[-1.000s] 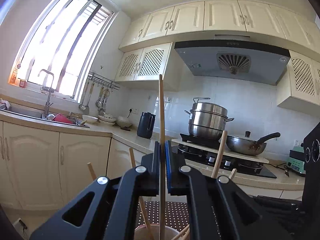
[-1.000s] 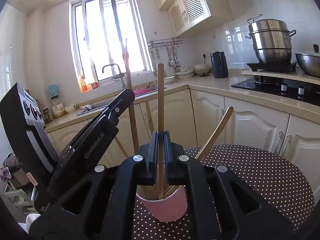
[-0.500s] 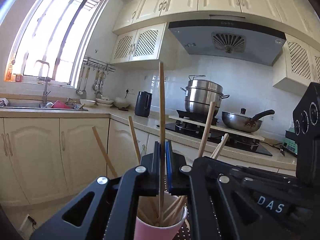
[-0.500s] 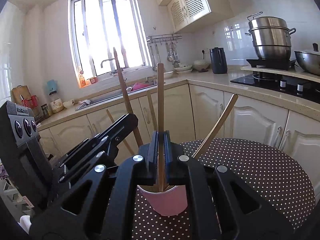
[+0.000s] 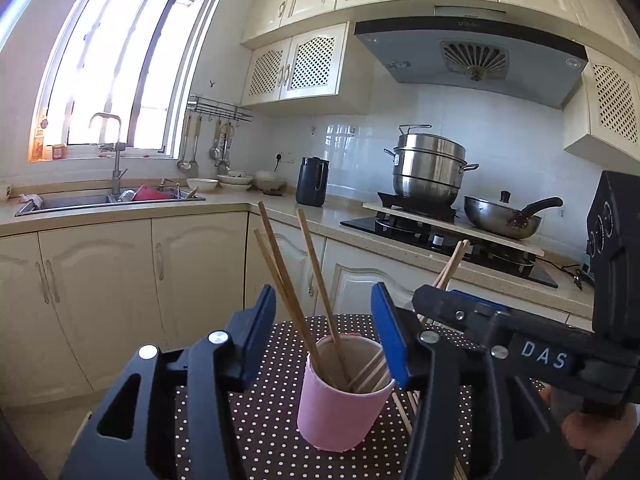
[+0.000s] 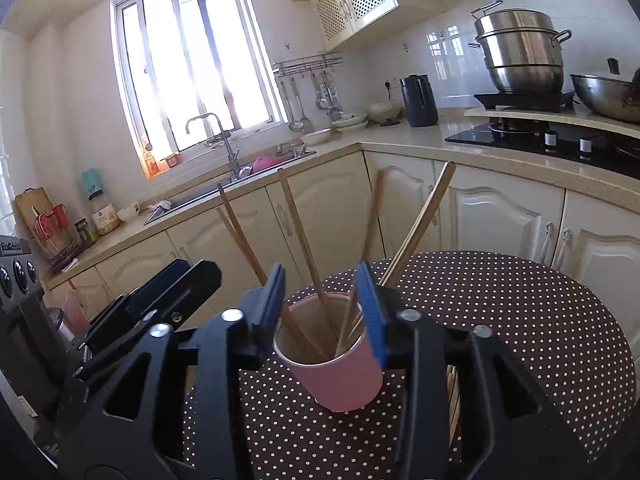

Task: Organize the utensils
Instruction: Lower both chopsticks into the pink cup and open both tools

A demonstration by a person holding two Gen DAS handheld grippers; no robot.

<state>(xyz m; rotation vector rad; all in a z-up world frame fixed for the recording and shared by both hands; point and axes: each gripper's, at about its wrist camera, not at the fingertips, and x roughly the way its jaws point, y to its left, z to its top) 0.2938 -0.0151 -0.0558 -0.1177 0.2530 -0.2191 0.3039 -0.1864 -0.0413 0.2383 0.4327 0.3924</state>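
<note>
Left wrist view, left to right. Your left gripper stands roughly half open, blue pads well apart; its jaws have just been opening. Nothing is pinched between them. The pink cup sits on the dotted tablecloth in line with the gap, nearer the right pad, and whether that pad touches the rim you cannot tell. The chopsticks stand loose in the cup, leaning left and right, touching neither pad. Further right, your right gripper reaches in toward the cup from the side; part of your hand shows under it.

Right wrist view, left to right. The left gripper's black body enters at lower left. Your right gripper is likewise about half open, its jaws having just been opening, and grips nothing. The cup sits just beyond the pads, rim in the gap. The chopsticks fan out of it, free of both pads. More sticks lie flat on the cloth behind the right finger.
</note>
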